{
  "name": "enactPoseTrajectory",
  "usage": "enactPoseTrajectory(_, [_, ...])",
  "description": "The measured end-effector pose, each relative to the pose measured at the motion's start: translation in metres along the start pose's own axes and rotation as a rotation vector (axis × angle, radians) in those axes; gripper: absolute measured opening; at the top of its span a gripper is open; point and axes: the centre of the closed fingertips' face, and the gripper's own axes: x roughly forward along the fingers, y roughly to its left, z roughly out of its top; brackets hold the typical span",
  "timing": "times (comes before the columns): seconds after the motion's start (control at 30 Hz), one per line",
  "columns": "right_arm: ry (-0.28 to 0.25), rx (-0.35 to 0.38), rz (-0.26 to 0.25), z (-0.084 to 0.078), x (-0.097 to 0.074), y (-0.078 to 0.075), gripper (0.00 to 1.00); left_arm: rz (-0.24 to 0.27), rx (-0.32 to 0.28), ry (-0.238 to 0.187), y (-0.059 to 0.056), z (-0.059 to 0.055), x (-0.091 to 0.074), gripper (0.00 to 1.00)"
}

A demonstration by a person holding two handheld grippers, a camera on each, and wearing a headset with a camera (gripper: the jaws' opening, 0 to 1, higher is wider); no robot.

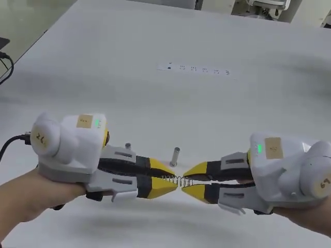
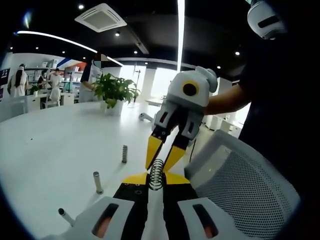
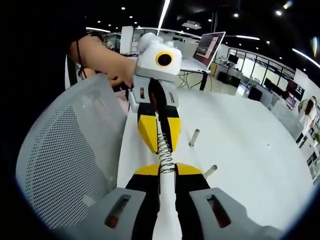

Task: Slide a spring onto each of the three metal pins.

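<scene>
A small metal spring (image 1: 179, 181) hangs level above the white table (image 1: 155, 103), stretched between the yellow tips of both grippers. My left gripper (image 1: 175, 185) comes in from the left and is shut on one end. From the right, my right gripper (image 1: 184, 185) is shut on the other end. In the left gripper view the spring (image 2: 156, 174) sits in my left gripper (image 2: 156, 179), with the right gripper's fingers (image 2: 151, 150) meeting it. The right gripper view shows the spring (image 3: 164, 147) running out of my right gripper (image 3: 167, 169). One upright pin (image 1: 176, 155) stands just behind the tips. A shorter pin (image 1: 128, 146) stands to its left and looks ribbed (image 2: 124, 153). Two bare pins (image 2: 97, 182) (image 2: 65, 216) stand nearer.
A row of sockets (image 1: 194, 68) is set into the table farther back. A black cable (image 1: 6, 64) lies at the far left edge. A grey mesh chair (image 2: 240, 185) is close beside the table edge. A potted plant (image 2: 114, 90) and people stand far off.
</scene>
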Motion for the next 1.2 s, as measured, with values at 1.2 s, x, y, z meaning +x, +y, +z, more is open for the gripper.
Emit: enactPoseTrajectory(1.2, [-0.058,-0.001,0.065,0.037,0.0,0.006,0.06,0.0,0.044,0.055,0.0,-0.016,0.006,0.01])
